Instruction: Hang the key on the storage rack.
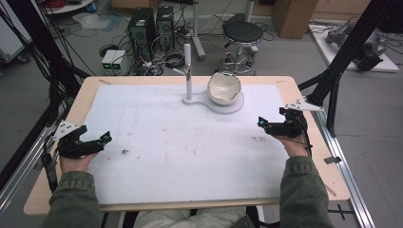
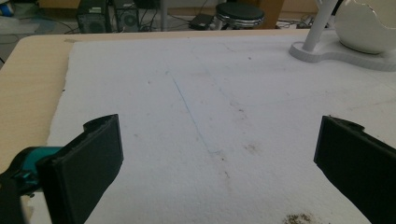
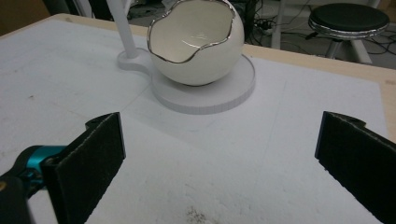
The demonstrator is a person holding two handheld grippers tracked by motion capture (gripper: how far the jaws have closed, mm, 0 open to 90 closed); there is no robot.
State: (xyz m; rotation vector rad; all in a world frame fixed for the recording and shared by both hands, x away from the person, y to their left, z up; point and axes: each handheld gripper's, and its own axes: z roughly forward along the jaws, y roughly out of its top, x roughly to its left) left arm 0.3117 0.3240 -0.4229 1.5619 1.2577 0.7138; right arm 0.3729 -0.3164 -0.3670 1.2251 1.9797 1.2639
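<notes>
A white egg-shaped bowl [image 1: 224, 88] with a jagged silver rim sits on a round white base [image 1: 236, 105] at the far middle of the table; a white post [image 1: 188, 71] rises from the base's left lobe. In the right gripper view the bowl [image 3: 196, 42] stands ahead on its base [image 3: 233, 93], hollow and with nothing inside. My left gripper [image 1: 95, 137] rests at the table's left edge, open, nothing between its jaws. My right gripper [image 1: 271, 124] lies at the right edge, open and holding nothing. In the left gripper view the bowl [image 2: 369, 25] and post [image 2: 320, 25] show at far right.
A white foam sheet [image 1: 190, 152] covers most of the wooden table [image 1: 52, 190], with small dirt specks [image 1: 125, 152] near the left gripper. Beyond the far edge stand a black stool [image 1: 242, 35], computer towers [image 1: 142, 28] and cables. Black frame struts [image 1: 342, 57] rise at the right.
</notes>
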